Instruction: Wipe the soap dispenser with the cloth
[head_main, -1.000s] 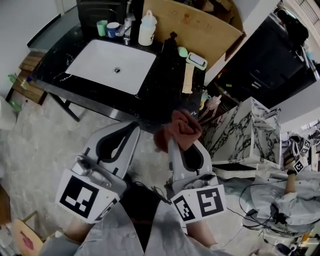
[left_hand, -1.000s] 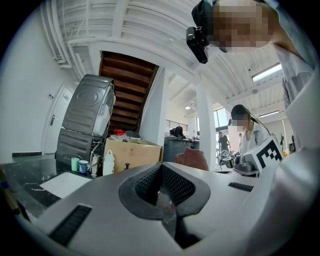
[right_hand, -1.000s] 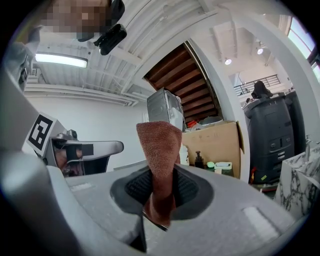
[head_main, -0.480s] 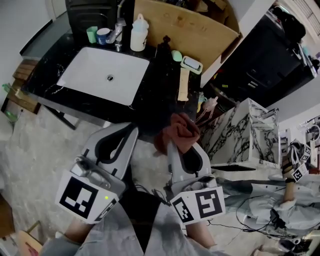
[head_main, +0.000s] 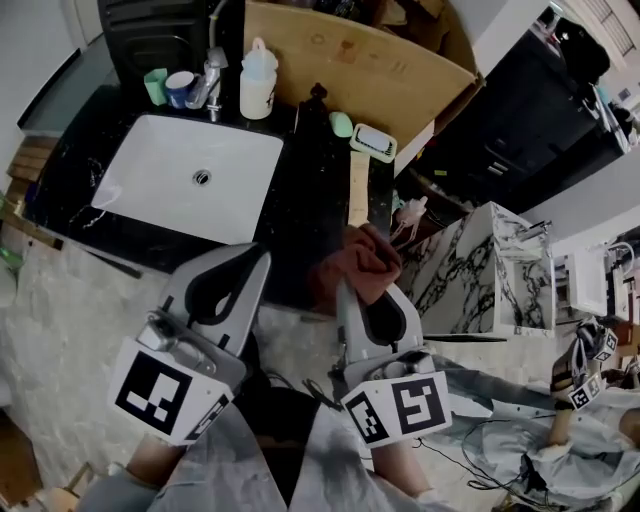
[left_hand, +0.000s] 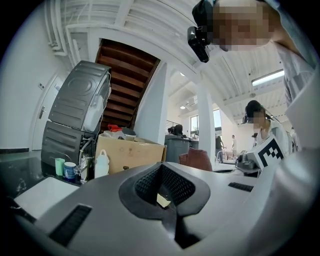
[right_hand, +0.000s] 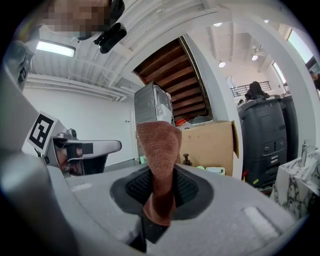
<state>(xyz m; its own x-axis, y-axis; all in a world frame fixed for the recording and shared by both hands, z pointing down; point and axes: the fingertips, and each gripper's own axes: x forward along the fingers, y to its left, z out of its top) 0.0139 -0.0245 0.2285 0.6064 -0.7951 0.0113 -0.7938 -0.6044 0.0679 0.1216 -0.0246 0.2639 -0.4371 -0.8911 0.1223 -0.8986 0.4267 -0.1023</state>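
My right gripper (head_main: 347, 286) (right_hand: 159, 176) is shut on a rust-brown cloth (head_main: 362, 260) (right_hand: 159, 144), which stands up out of its jaws. My left gripper (head_main: 260, 252) (left_hand: 161, 172) is shut and holds nothing. Both hang in front of a black counter (head_main: 300, 210), short of its near edge. At the back of the counter stand a white pump bottle (head_main: 257, 80) (left_hand: 102, 164) and a small dark pump dispenser (head_main: 318, 98) (right_hand: 187, 160). Neither gripper touches them.
A white sink (head_main: 150, 195) with a faucet (head_main: 212, 72) and two cups (head_main: 167, 87) is at the left. A cardboard box (head_main: 345, 45), a soap dish (head_main: 373, 142) and a wooden strip (head_main: 358, 188) lie beyond. A marble cabinet (head_main: 470, 270) stands right; cables and another person (head_main: 575, 400) beyond it.
In the head view the sink and counter have slid left and downward, nearer to me. Both grippers keep their places, the right one still gripping the cloth.
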